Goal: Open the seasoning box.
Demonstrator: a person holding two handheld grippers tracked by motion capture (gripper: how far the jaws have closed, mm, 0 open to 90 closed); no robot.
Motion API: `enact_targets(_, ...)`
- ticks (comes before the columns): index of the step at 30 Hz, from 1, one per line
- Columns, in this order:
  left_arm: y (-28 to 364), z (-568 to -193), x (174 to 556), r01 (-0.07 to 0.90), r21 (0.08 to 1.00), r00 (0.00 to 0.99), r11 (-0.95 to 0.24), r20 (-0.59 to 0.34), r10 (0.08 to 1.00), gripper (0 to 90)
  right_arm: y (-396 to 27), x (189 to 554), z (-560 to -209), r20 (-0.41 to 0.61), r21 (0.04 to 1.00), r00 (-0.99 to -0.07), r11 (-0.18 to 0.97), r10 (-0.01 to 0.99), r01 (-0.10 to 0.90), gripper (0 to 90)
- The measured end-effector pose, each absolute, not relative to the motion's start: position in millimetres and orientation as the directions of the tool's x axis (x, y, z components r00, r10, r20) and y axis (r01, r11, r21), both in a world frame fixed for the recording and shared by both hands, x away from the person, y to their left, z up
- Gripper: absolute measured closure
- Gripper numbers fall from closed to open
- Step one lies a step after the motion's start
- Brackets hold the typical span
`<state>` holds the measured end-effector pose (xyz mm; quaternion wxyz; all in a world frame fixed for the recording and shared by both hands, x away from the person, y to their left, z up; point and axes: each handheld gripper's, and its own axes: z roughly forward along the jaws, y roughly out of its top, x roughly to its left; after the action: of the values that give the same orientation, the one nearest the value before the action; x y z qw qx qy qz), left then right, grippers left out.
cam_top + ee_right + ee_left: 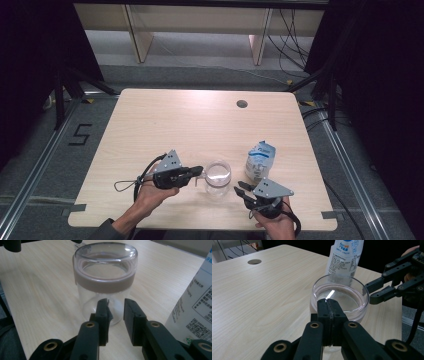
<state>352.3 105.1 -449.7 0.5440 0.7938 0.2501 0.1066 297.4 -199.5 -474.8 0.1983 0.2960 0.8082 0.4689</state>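
Showing small unreadable print and a QR code, pouch (193, 312).

Your table (165, 125) is evenly lit from above, pale wood bright against black surroundings on both sides in the high view, which is soft and a bit grainy. You get only faint shadows along the near edge. There's a white streak of glare on the clear jar (340, 298) in the left gripper view. In both gripper views your black jaws sit dark and slightly blurred up close.
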Motion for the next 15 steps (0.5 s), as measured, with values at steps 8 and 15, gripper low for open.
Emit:
enact_targets(8,105.5,-450.5,351.2,0.276,0.922,0.854,-0.273,-0.105,0.509,88.7,-195.4,302.7,-472.9,-0.047,0.888,-0.754,0.373,0.655,0.269,83.3)
enact_targets(15,105.6,-452.2,350.8,0.284,0.923,0.854,-0.261,-0.12,0.506,88.8,-196.6,306.4,-472.1,-0.049,0.89,-0.744,0.367,0.666,0.27,86.0)
